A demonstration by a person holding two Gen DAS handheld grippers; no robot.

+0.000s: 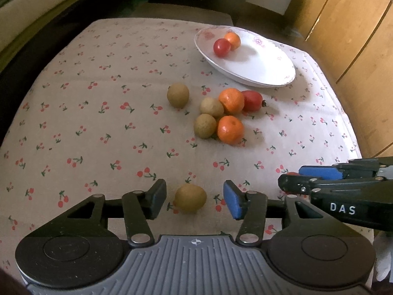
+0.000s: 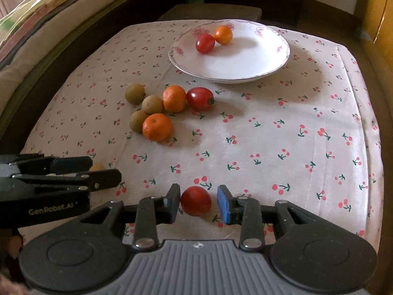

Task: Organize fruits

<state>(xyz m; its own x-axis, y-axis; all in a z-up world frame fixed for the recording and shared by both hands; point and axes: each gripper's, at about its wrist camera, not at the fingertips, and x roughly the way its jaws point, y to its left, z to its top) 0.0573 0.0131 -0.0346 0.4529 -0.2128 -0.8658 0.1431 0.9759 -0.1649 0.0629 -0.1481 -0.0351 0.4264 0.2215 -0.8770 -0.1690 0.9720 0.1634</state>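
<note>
A brown fruit (image 1: 189, 198) lies on the cloth-covered surface (image 1: 98, 123) near its front edge, between the fingers of the left tongs (image 1: 194, 200). These tongs are open, with a clear gap on each side of the fruit.

Just to the right, a red tomato (image 2: 195, 200) also lies near the front edge, between the fingers of the right tongs (image 2: 199, 204). The black pad on its left is touching it or nearly so; the blue pad on its right stands apart, so these tongs are open and do not clamp it.

Near the middle of the surface sits a loose cluster: three more brown fruits (image 2: 134, 93), two oranges (image 2: 157, 127) and a second tomato (image 2: 200, 98). Most of them touch one another, while one brown fruit at the left of the cluster sits slightly apart.

Towards the far right corner stands a white plate (image 2: 245, 59) with a pink floral rim. It holds a small tomato (image 2: 205, 43) and a small orange (image 2: 223, 35), touching each other at the far side of the plate.

The cloth is cream with a red cherry print.
</note>
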